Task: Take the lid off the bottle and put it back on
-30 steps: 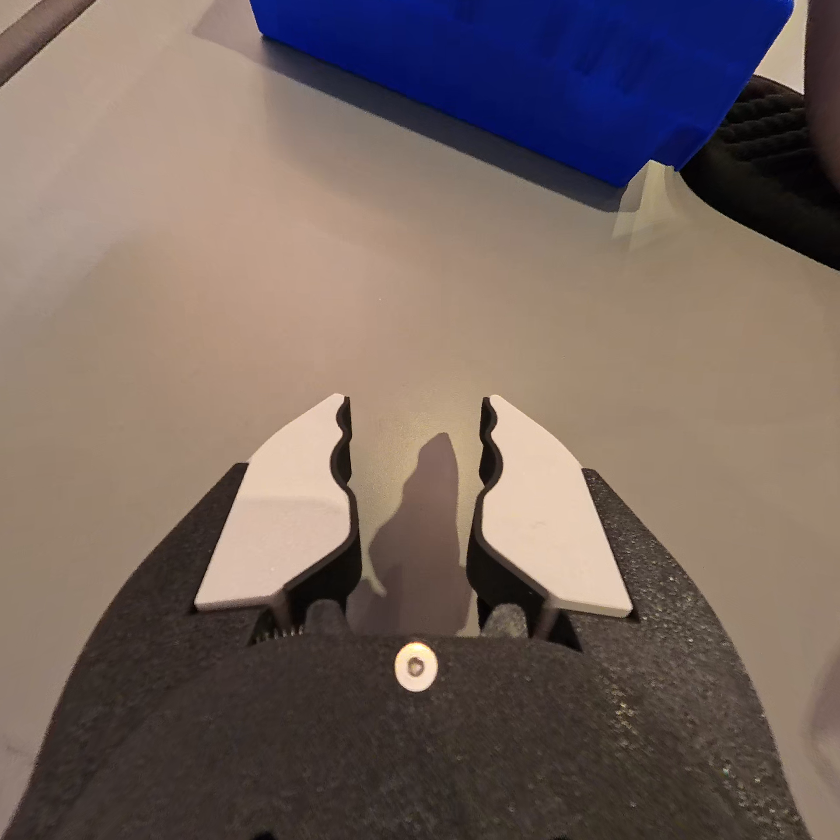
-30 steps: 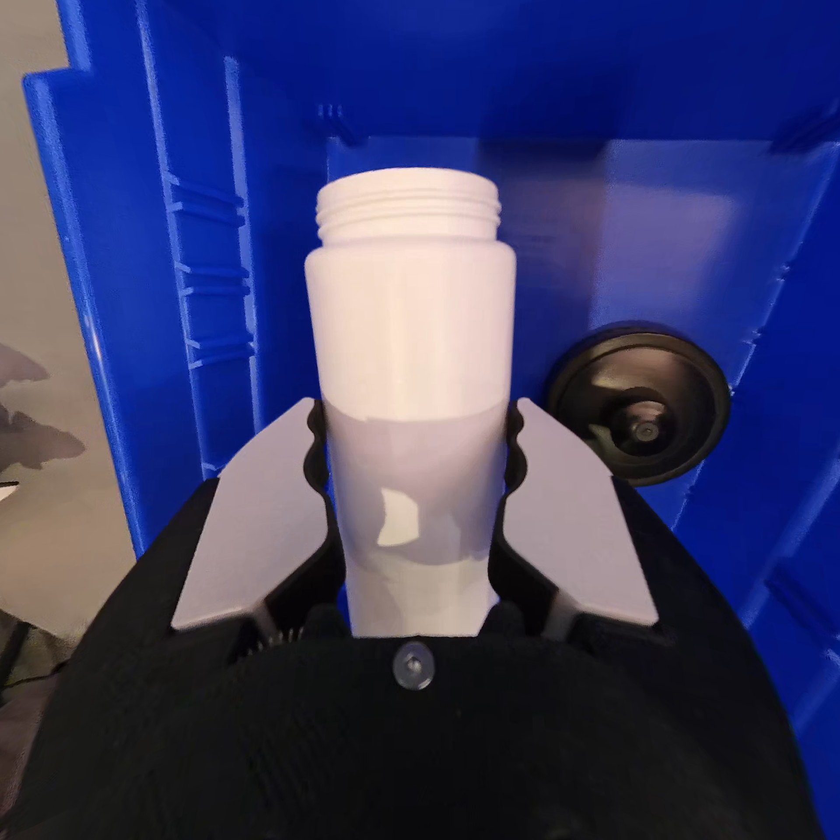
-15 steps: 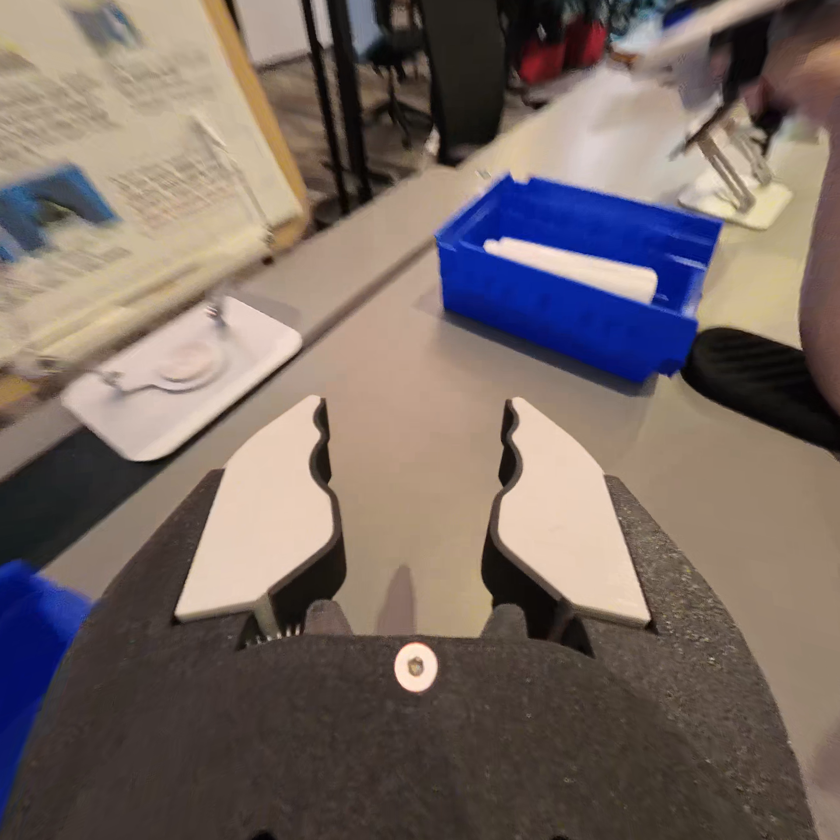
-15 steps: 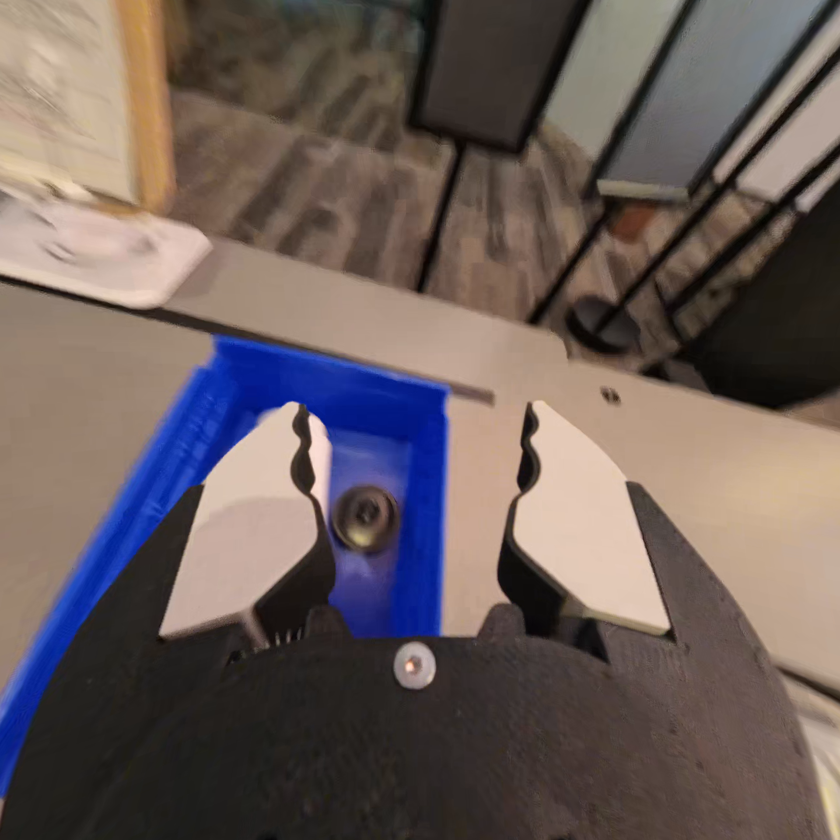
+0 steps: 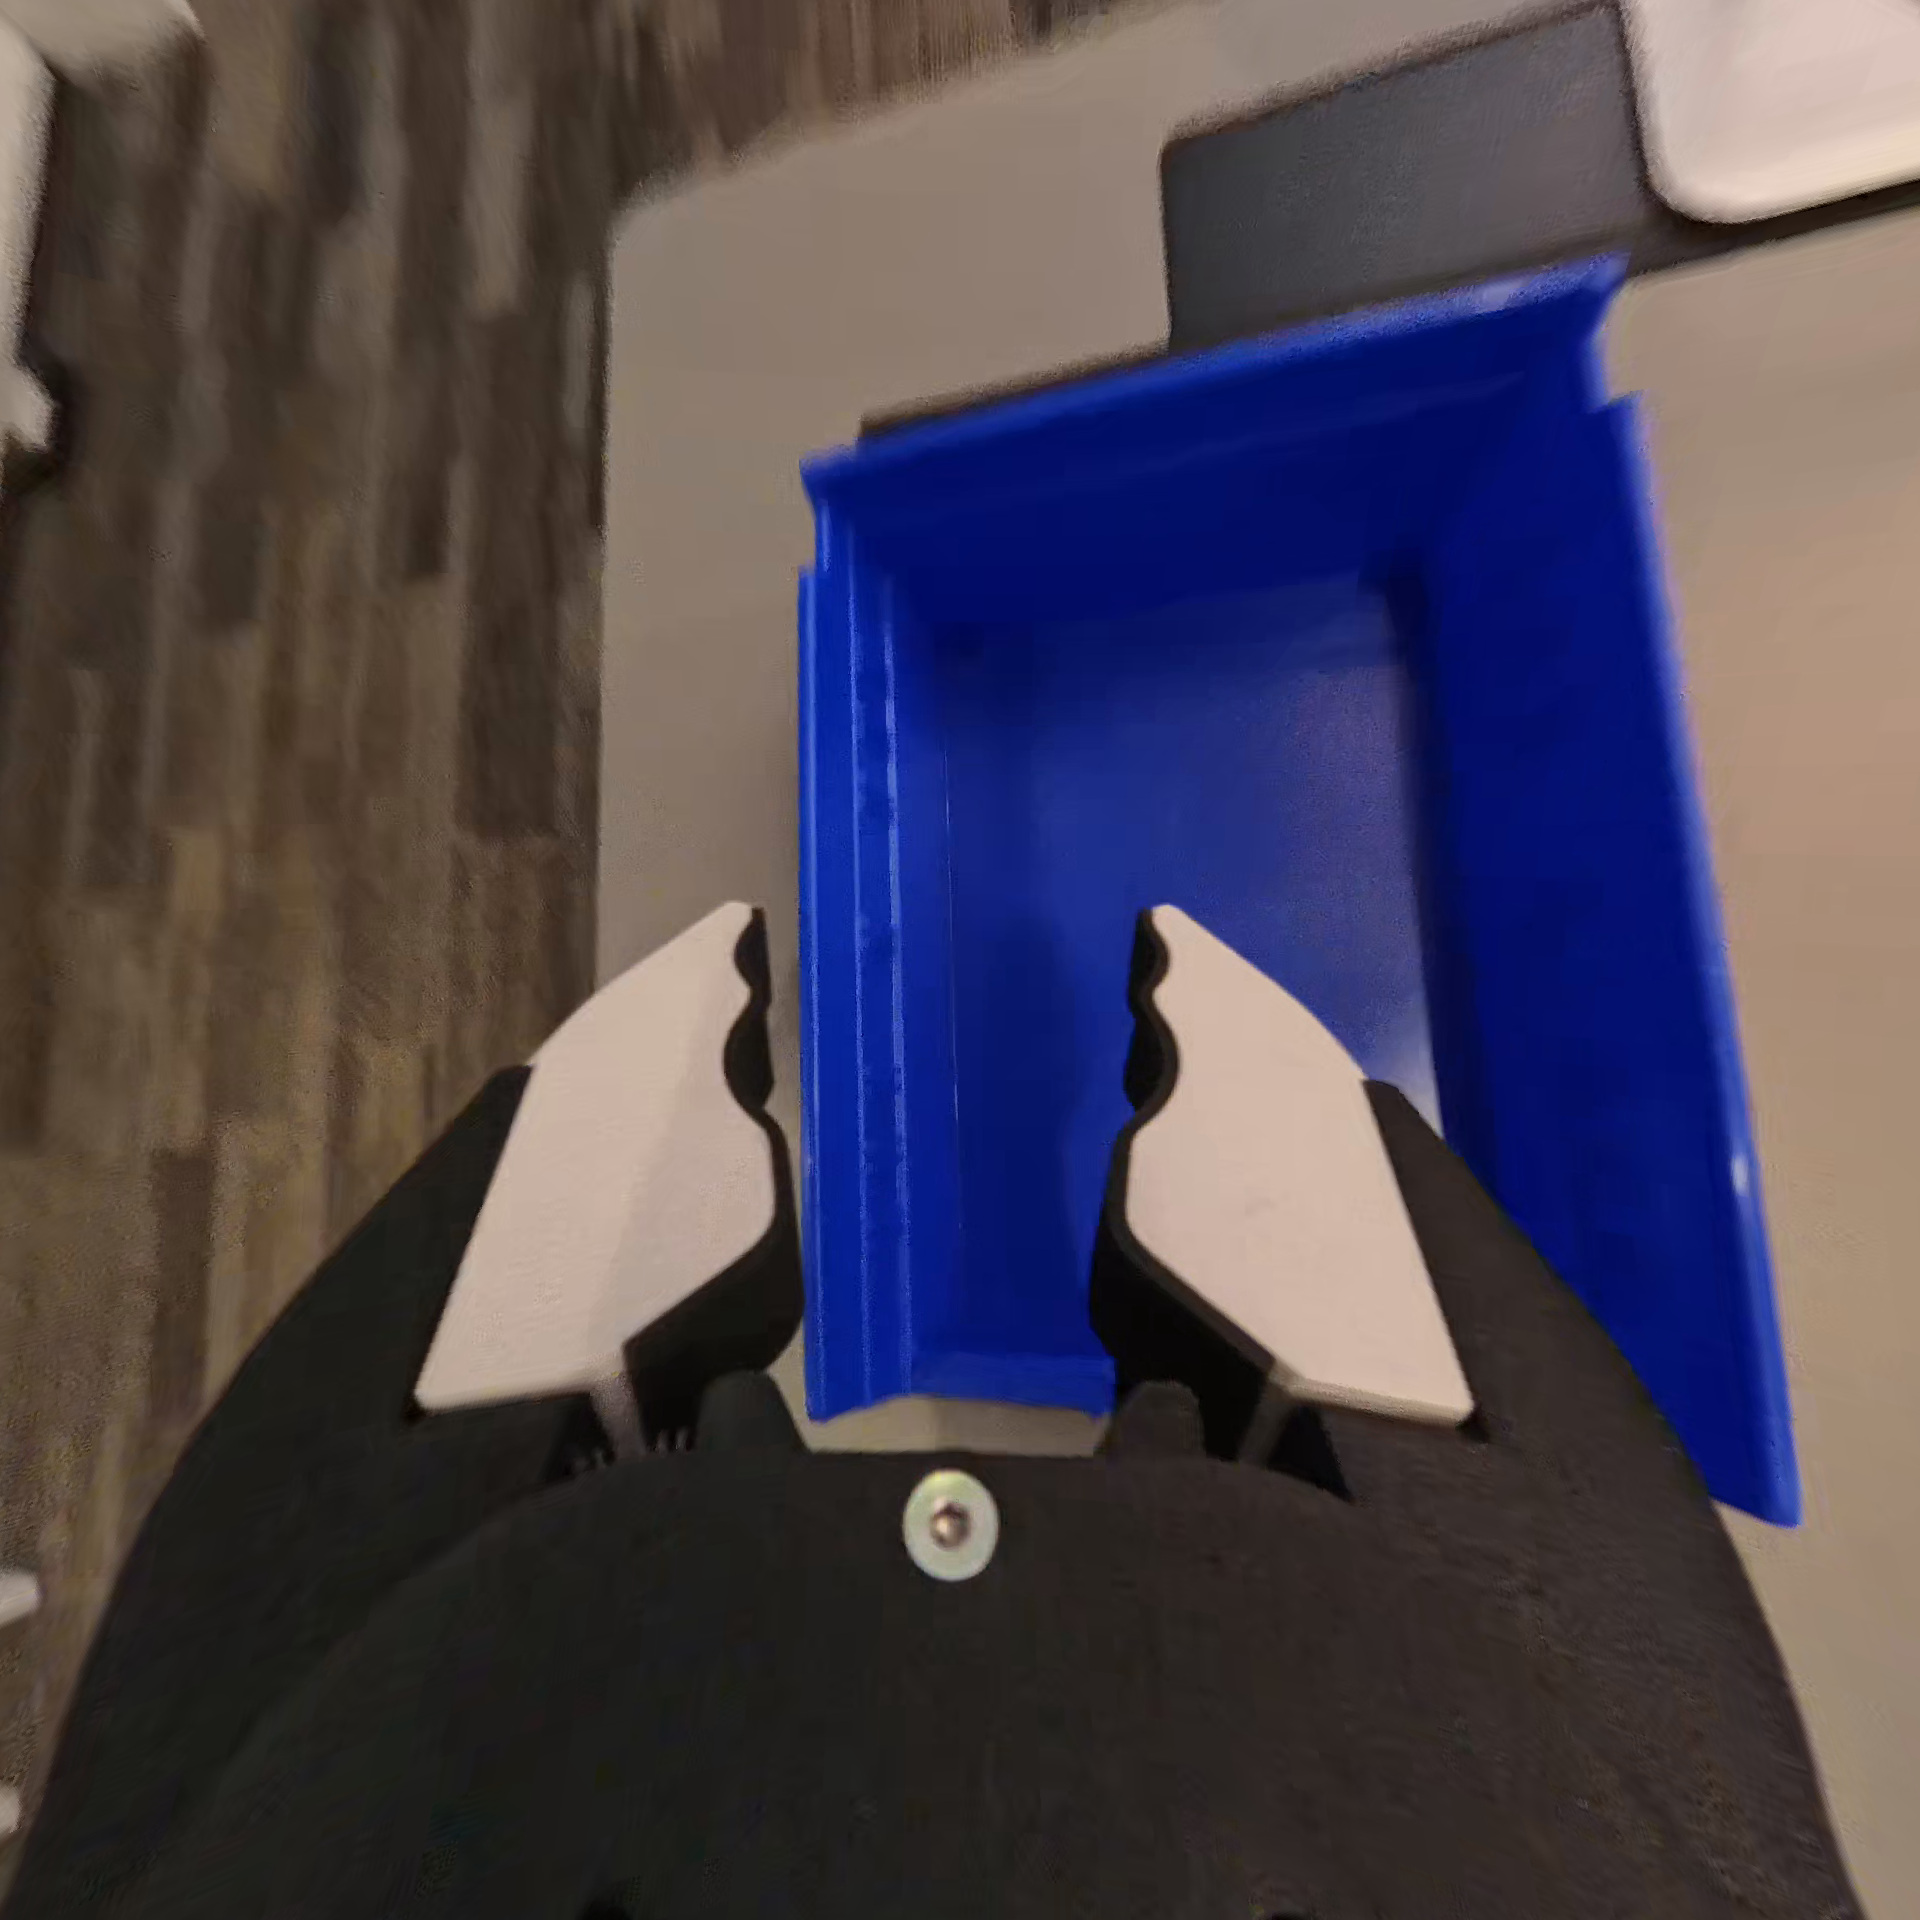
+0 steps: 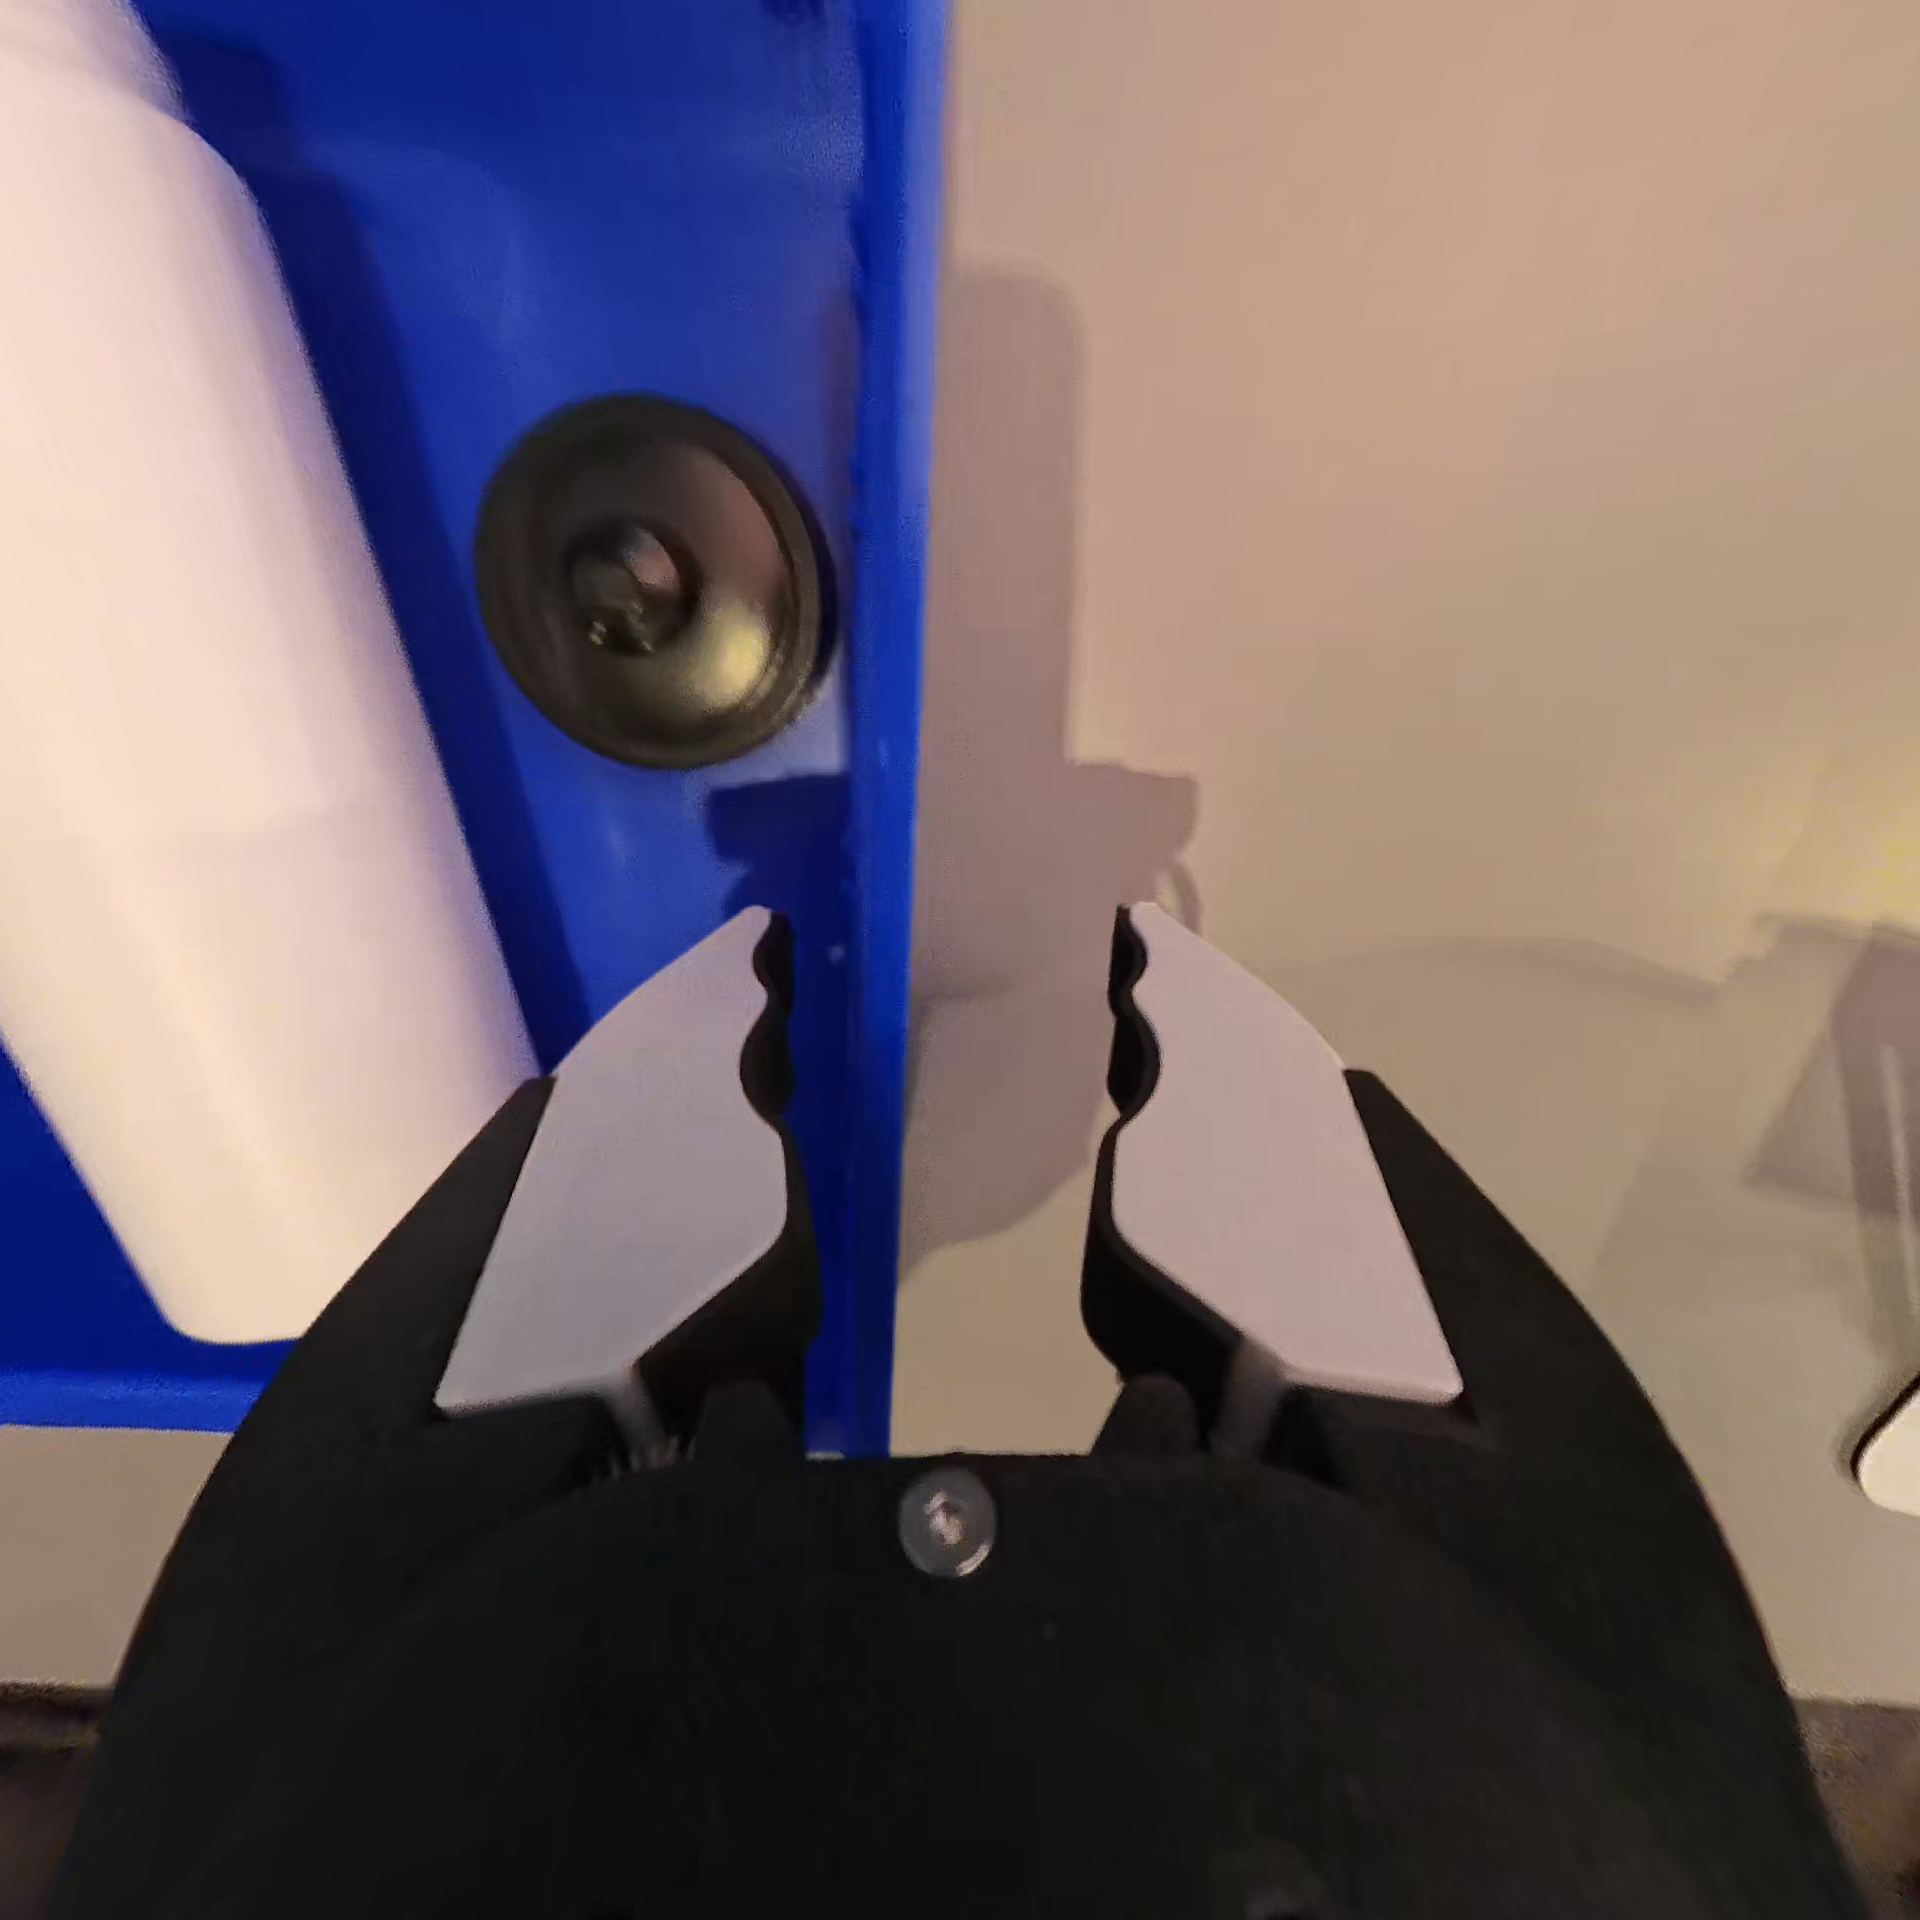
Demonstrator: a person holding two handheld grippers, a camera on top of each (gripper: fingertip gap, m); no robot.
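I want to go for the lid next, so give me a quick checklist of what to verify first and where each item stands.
1. Right tongs open and empty: ok.
2. Left tongs open and empty: ok.
3. Lid located, black, lying in the blue bin beside the white bottle: ok.
4. Right tongs lined up on the lid: not ok, they straddle the bin's wall.
5. Bottle mouth uncapped: cannot tell, the top is out of view.
6. Left tongs near the bottle: not ok, they face a second blue bin with nothing showing inside.
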